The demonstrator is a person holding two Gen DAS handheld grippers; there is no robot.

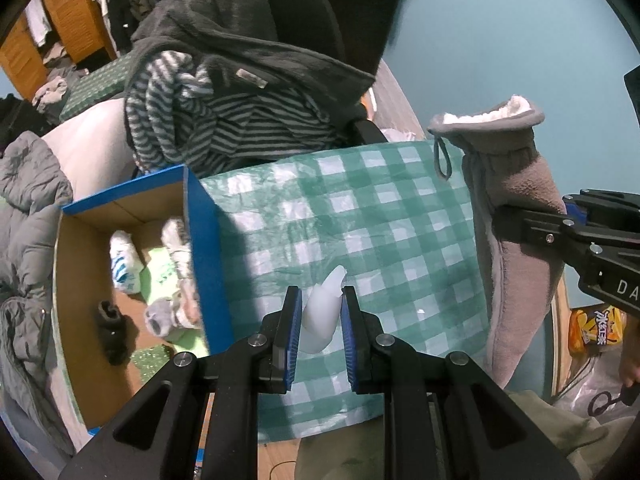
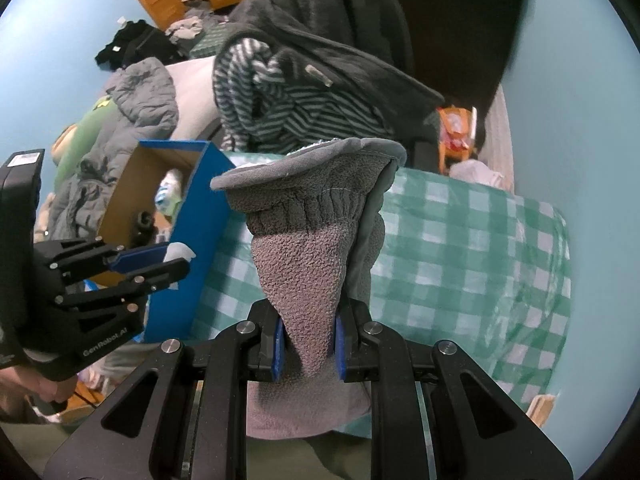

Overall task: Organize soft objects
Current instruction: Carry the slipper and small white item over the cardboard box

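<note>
My left gripper (image 1: 320,308) is shut on a small white soft object (image 1: 322,316), held above the green checked cloth (image 1: 380,220). It also shows in the right wrist view (image 2: 176,260) beside the box. My right gripper (image 2: 306,344) is shut on a grey fleece glove (image 2: 312,240) with white lining, held upright over the cloth; the glove also shows in the left wrist view (image 1: 508,200). A blue cardboard box (image 1: 204,232) at the left holds socks (image 1: 128,268) and other small soft items. It also shows in the right wrist view (image 2: 200,216).
A chair behind the table carries a striped garment (image 1: 224,120) and a dark fleece (image 1: 248,36). A grey padded jacket (image 1: 28,208) lies left of the box. A snack packet (image 1: 596,328) sits at the lower right. Wooden wardrobes (image 1: 72,12) stand far back.
</note>
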